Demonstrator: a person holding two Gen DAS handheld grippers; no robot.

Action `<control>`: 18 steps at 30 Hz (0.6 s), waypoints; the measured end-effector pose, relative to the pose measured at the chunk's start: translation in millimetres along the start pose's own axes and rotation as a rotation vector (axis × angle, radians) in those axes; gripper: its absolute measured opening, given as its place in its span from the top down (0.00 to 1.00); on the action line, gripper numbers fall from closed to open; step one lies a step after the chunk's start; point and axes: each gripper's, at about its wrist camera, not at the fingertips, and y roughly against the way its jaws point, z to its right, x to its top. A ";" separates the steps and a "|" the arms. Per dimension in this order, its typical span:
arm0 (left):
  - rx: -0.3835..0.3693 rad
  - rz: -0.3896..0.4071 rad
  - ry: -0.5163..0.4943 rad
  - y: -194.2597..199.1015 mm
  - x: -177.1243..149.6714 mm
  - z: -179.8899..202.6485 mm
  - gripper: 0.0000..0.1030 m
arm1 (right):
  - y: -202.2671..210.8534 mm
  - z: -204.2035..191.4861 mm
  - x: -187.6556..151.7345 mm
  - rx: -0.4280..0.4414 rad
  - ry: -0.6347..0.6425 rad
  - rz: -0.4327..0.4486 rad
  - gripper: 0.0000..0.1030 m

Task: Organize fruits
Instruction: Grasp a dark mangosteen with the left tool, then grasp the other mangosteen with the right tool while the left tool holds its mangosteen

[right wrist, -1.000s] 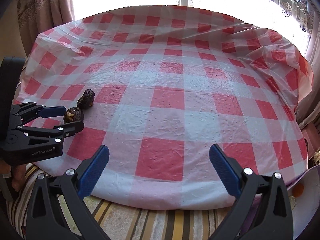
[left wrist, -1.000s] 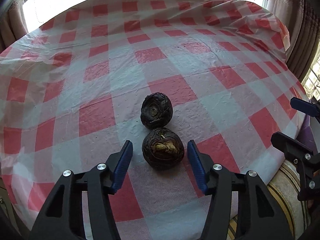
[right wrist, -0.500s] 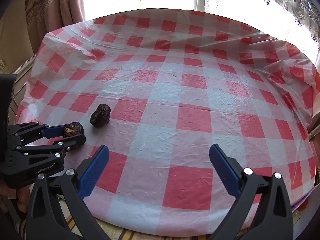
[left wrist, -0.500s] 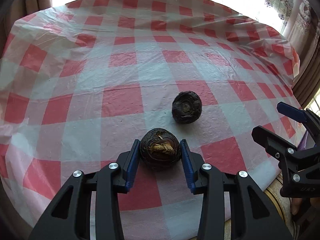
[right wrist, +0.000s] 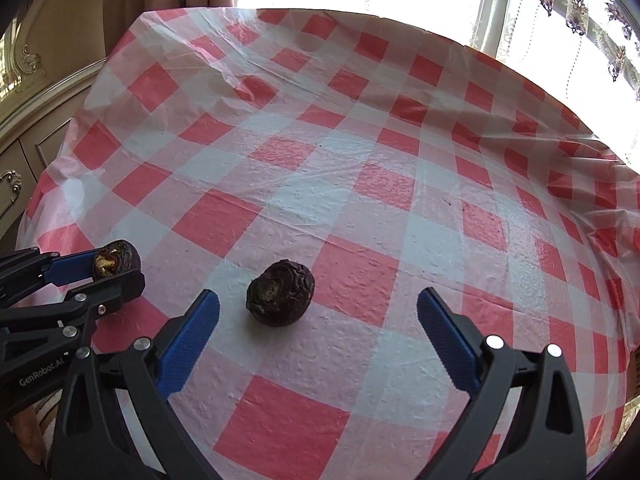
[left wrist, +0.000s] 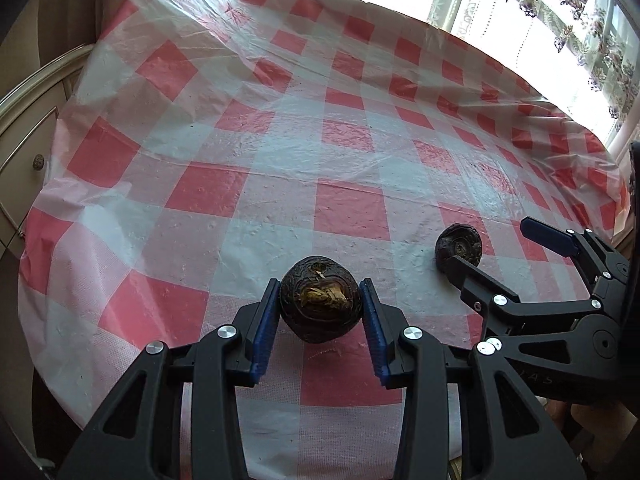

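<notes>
Two dark brown wrinkled fruits are on a red and white checked tablecloth [left wrist: 344, 208]. My left gripper [left wrist: 319, 312] is shut on one fruit [left wrist: 320, 302], held between its blue pads; it also shows at the left of the right wrist view [right wrist: 114, 264]. The second fruit [right wrist: 280, 298] lies on the cloth just ahead of my right gripper [right wrist: 318, 312], nearer its left finger. The right gripper is open wide and empty. In the left wrist view the second fruit [left wrist: 460, 244] sits right behind the right gripper's near fingertip [left wrist: 452, 266].
The round table's edge runs close below both grippers. A cream cabinet [left wrist: 28, 128] stands at the left, beside a curtain [right wrist: 168, 4]. A bright window [left wrist: 540, 12] with lace curtains lies beyond the far edge.
My left gripper closed on the near fruit and carried it left, away from the other fruit. My right gripper moved in toward the second fruit, which now lies just ahead of its fingers.
</notes>
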 end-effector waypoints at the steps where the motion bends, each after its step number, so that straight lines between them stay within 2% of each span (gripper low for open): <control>1: 0.000 0.001 0.001 0.2 -0.3 -0.2 0.63 | -4.0 -2.6 1.2 -0.003 0.012 -0.007 0.09; 2: 0.000 0.003 0.000 0.5 -0.3 0.2 0.63 | -8.0 -4.8 2.2 -0.006 0.021 -0.015 0.11; 3: 0.001 0.005 -0.001 1.1 -0.5 0.8 0.63 | -11.4 -6.7 3.0 -0.007 0.027 -0.023 0.18; 5: 0.001 0.006 -0.002 1.2 -0.8 1.0 0.63 | -17.7 -8.8 3.6 0.002 0.029 -0.042 0.31; 7: -0.001 0.003 -0.001 0.4 -1.1 0.7 0.63 | -19.1 -7.4 2.0 0.024 0.017 -0.047 0.50; 9: -0.004 0.000 -0.002 -0.4 -1.7 0.8 0.63 | -18.3 -7.7 1.0 0.033 0.017 -0.045 0.61; 18: 0.014 -0.001 -0.037 -1.5 -5.1 11.0 0.63 | -4.5 10.7 -15.6 0.014 -0.052 -0.050 0.62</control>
